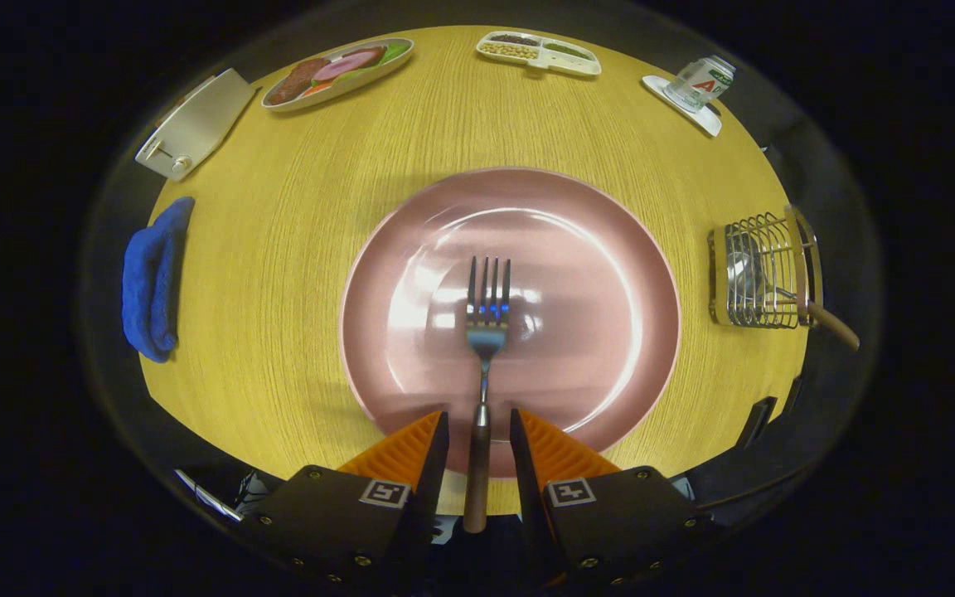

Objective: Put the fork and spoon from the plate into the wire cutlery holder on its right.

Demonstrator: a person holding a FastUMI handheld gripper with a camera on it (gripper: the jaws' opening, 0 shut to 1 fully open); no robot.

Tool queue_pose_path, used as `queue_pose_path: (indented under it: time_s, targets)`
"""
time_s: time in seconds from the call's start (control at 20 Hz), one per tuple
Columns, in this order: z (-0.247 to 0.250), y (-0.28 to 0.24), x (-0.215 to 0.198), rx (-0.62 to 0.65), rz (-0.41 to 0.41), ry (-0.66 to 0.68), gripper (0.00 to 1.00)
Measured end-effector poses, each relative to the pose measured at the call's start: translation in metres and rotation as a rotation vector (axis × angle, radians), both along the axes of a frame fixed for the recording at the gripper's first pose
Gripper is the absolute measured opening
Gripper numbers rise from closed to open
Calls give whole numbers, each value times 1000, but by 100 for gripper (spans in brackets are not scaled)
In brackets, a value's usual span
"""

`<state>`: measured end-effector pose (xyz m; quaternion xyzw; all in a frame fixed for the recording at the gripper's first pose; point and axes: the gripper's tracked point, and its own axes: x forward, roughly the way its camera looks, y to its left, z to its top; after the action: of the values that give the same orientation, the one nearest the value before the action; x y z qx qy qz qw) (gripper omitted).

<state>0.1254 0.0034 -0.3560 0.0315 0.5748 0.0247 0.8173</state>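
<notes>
The gripper (479, 431), with its two orange ribbed fingers (399, 452) on black mounts, stands with the fingers apart, one on each side of the brown handle of a silver metal fork (484, 332). A narrow gap shows on both sides of the handle, so neither finger presses on it. The handle runs back between the fingers toward the camera, while the tines point straight ahead and lie near the middle of a round, glossy pink plate (610, 249).

The plate sits on a round bench (303, 249) of yellow wood grain. Well to the right of the plate stands the wire cutlery holder (763, 269) (metal bars, a wooden rim), and a silver spoon with a brown handle (776, 290) already rests inside it, the handle sticking out over the near side.

At the far edge of the bench lie an oval dish of toy food (336, 73), a white divided tray (539, 53), and a clear bottle tipped on a white coaster (700, 83). To the left are a flat white box-shaped device (196, 124) and a crumpled blue cloth (152, 278).
</notes>
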Motion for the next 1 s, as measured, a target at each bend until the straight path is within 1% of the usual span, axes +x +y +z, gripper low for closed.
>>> queue_pose_path:
  time_s: [0.25, 0.3, 0.35, 0.4, 0.45, 0.5, 0.7, 1.0]
  targets:
    - [-11, 3, 2, 13, 13, -2, 45]
    - [-10, 2, 2, 10, 19, 0, 27]
    - [-9, 1, -1, 10, 24, -2, 21]
    - [-9, 0, 1, -4, 21, -5, 10]
    - [-10, -3, 4, -16, 22, -14, 10]
    - [-9, -3, 2, -31, 20, -19, 5]
    - [-3, -4, 2, -20, 3, -23, 5]
    - [23, -19, 11, -46, -25, -52, 5]
